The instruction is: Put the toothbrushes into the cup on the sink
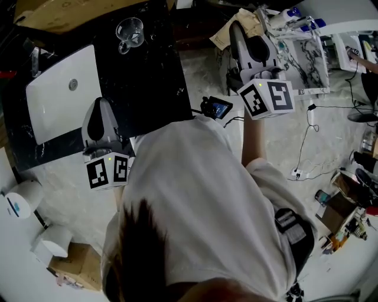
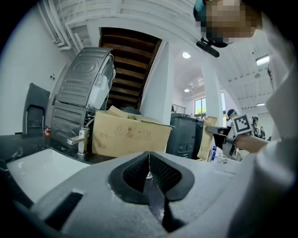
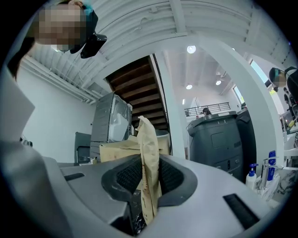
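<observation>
A clear glass cup (image 1: 130, 31) stands on the black counter (image 1: 153, 82), behind the white sink (image 1: 56, 109). My left gripper (image 1: 100, 106) hovers at the counter's front edge beside the sink. Its jaws are shut on nothing, and in the left gripper view (image 2: 149, 160) the pads meet. My right gripper (image 1: 237, 32) is held up to the right of the counter, shut on a tan paper packet (image 1: 223, 36). The packet (image 3: 146, 144) sticks up between the pads in the right gripper view. I cannot see any bare toothbrush.
A faucet (image 1: 35, 59) sits at the sink's far left, with a cardboard box (image 1: 59, 15) behind the counter. A white rack with bottles (image 1: 301, 41) is at the right. Paper rolls (image 1: 20, 200), cables and a small black device (image 1: 215, 108) lie on the floor.
</observation>
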{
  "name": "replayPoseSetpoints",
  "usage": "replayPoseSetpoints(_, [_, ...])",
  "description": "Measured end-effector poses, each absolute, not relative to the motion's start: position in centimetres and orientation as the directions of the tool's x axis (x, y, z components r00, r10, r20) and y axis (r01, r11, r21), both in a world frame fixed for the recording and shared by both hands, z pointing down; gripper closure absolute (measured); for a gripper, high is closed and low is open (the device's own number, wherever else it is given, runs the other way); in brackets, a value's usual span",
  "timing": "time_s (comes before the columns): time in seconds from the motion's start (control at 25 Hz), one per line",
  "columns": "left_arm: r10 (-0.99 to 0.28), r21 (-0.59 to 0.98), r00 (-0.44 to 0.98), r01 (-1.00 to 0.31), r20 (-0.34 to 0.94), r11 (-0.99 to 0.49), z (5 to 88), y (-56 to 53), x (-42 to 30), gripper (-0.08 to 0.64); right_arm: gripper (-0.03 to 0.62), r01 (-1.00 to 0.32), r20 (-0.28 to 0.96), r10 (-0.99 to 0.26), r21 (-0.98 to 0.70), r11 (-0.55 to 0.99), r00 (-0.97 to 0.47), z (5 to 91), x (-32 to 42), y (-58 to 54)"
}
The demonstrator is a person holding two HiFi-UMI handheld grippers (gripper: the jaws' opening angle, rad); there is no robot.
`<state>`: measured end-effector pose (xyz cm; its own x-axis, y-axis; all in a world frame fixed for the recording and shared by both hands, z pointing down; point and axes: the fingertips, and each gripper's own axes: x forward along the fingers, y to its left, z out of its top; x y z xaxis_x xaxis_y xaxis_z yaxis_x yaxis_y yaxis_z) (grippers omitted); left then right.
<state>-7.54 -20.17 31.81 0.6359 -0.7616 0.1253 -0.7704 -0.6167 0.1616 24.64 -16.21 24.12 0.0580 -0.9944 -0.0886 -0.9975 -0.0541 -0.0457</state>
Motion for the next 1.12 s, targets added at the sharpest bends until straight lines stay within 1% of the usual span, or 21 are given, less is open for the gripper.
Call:
replayPoseSetpoints(0.44, [-0.771,0.177,0.621,-0.782,0.141,-0.598,32.6,-20.3,-7.5,0.543,0.518,-0.999,-0.175,-0.984,-0.032,-0.033,0.038,21.0,25.0,-18.8])
replayPoseSetpoints(0.68, [-0.780,0.181,0.608,-0.792,0.150,-0.583,33.2,-20.4,-7.8,0.543,0.518,-0.999,-0.199,-0.980,-0.032,-0.005,0.011,20.1,24.4,-20.6])
replayPoseSetpoints(0.8, [-0.780,0.163,0.607,-0.794,0.155,-0.585,33.6,-20.5,-7.7,0.543,0.518,-1.000,-0.205,-0.979,-0.022,0.018,-0.013,19.7,23.7,-21.6])
replayPoseSetpoints(1.12, [-0.755,0.192,0.630,-0.776,0.182,-0.601,34.7,-20.3,-6.6,0.543,0.518,-0.996,-0.247,-0.966,-0.019,0.085,-0.078,18.3,21.6,-24.2])
